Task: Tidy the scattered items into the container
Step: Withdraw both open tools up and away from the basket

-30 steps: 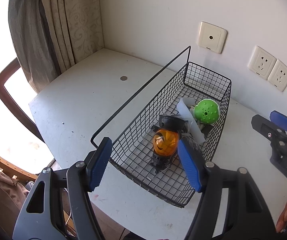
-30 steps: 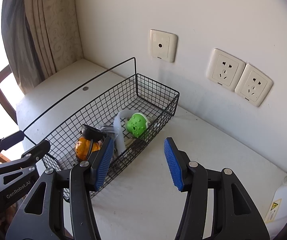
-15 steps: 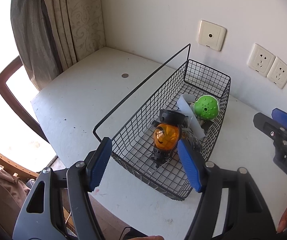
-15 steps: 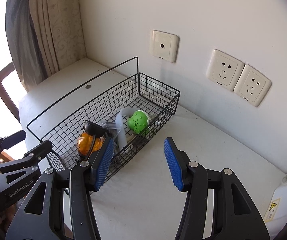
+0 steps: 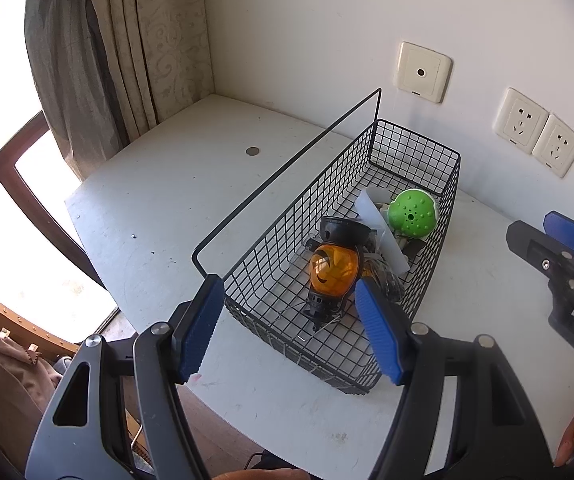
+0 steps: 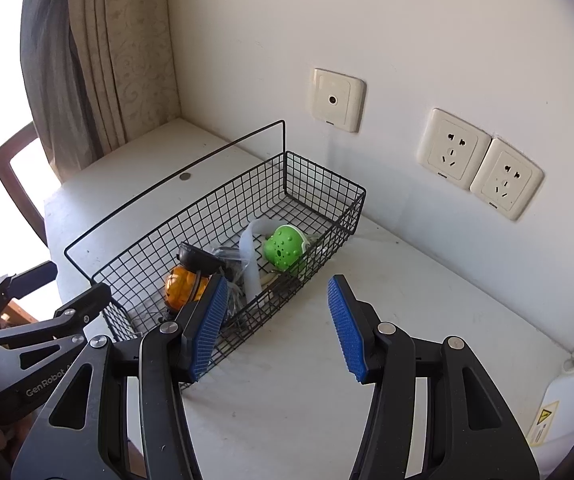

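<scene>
A black wire basket [image 5: 415,148] [image 6: 327,178] stands on the white table. In it lie an orange pumpkin lantern [image 5: 333,268] [image 6: 183,286], a green ball [image 5: 413,214] [image 6: 283,248], a white strip [image 5: 381,232] [image 6: 249,258] and dark tangled items. My left gripper [image 5: 289,318] is open and empty, held above the basket's near end. My right gripper [image 6: 277,318] is open and empty, above the table beside the basket's right side. Each gripper shows at the edge of the other's view.
A coin [image 5: 252,151] lies on the table left of the basket. Wall sockets [image 6: 479,172] sit behind. A curtain [image 5: 127,52] and window are at the left. A white appliance [image 6: 571,400] stands at the right. The table's front edge [image 5: 247,428] is near.
Both grippers have drawn back and up from the basket, which now looks smaller and farther. Both stay open and empty.
</scene>
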